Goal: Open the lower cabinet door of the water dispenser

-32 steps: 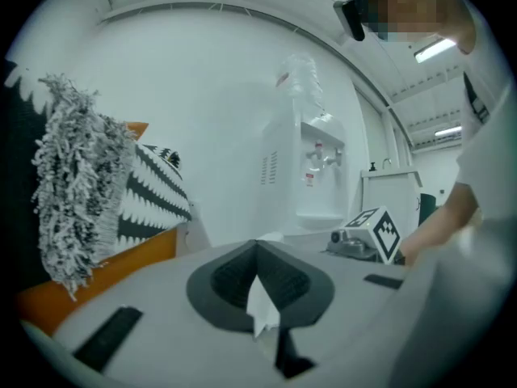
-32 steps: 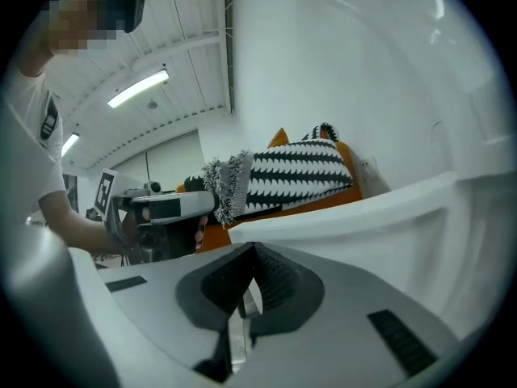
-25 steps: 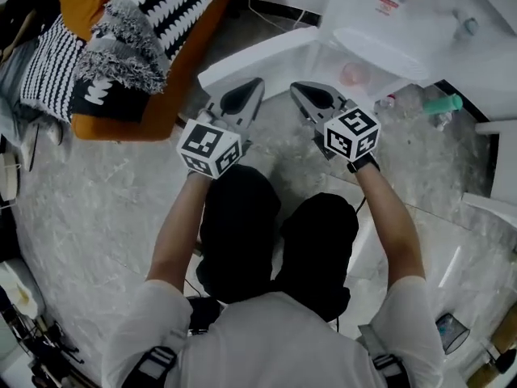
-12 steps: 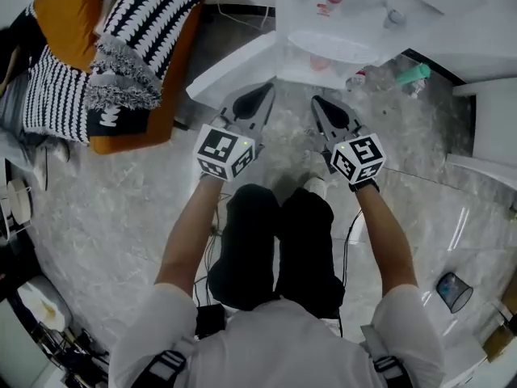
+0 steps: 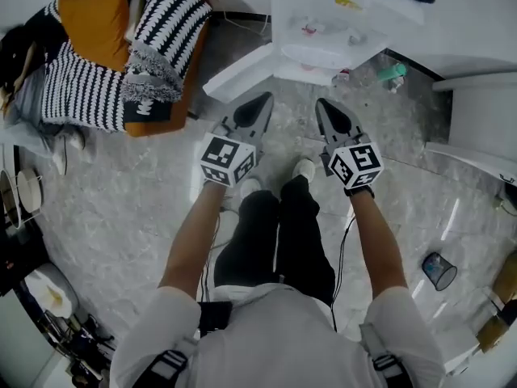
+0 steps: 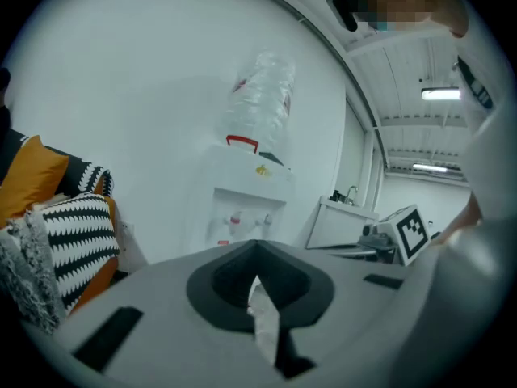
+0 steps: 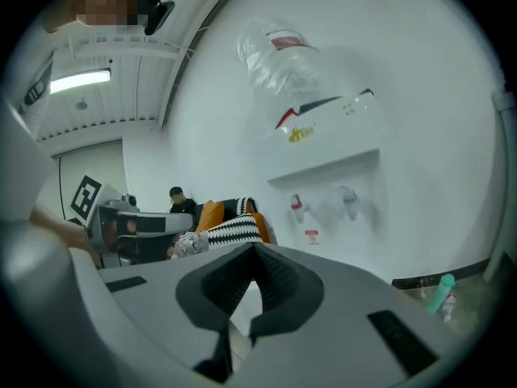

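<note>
Two grippers reach forward side by side in the head view, above the person's legs and a pale marble floor (image 5: 105, 217). The left gripper (image 5: 264, 98) has its jaws drawn together to a point, and so does the right gripper (image 5: 322, 103); nothing sits between either pair. At 12 o'clock from them stands the white water dispenser (image 5: 339, 10), seen from above. Its lower cabinet door (image 5: 241, 71) is swung open, out toward 9 o'clock from the dispenser's base, and neither gripper touches it. A green bottle (image 5: 393, 73) lies on the floor at 2 o'clock from the right gripper, near the dispenser's base. An orange sofa (image 5: 93, 18) with striped throws (image 5: 89, 95) fills 10 o'clock, and a small dark cup (image 5: 439, 271) sits at 4 o'clock.

In the left gripper view the jaws meet tip to tip and are empty. The dispenser rises at 12 o'clock with a clear water bottle (image 6: 260, 99) upturned on top and two taps (image 6: 250, 217) below it. The gripper's own body covers the dispenser's lower part, so the door does not show. The striped throws lie at 9 o'clock.

In the right gripper view the jaws are likewise closed on nothing. The dispenser stands at 1 o'clock, the green bottle at 4 o'clock, the sofa at 9 o'clock.
</note>
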The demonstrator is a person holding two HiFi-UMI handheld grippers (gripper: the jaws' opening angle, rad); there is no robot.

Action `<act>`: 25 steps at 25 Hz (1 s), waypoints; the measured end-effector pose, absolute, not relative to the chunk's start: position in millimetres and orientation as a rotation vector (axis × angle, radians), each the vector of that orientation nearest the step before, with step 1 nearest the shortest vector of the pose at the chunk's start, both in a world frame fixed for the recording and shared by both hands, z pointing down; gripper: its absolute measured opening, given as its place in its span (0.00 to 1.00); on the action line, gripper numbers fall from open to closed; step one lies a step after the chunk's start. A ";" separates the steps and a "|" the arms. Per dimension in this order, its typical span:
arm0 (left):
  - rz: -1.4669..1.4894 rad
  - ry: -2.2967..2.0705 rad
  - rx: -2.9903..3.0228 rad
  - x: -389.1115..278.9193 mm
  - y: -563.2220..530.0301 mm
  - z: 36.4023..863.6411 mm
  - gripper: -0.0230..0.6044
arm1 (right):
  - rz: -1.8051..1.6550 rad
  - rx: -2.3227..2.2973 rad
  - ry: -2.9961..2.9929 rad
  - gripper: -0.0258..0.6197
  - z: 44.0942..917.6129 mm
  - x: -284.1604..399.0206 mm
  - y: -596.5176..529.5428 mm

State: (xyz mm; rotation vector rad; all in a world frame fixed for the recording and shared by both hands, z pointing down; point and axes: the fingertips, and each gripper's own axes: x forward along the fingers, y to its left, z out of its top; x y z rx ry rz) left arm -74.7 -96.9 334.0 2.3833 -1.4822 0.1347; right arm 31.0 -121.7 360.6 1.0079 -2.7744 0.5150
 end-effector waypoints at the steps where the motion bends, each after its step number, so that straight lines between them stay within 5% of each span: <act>1: 0.133 -1.480 2.379 -73.1 -94.6 318.8 0.06 | 0.519 1.018 -2.771 0.05 344.6 32.4 -118.9; 25: 0.136 -1.568 2.439 -48.3 -73.8 35.0 0.06 | 0.290 1.382 -2.652 0.06 34.0 75.5 -92.1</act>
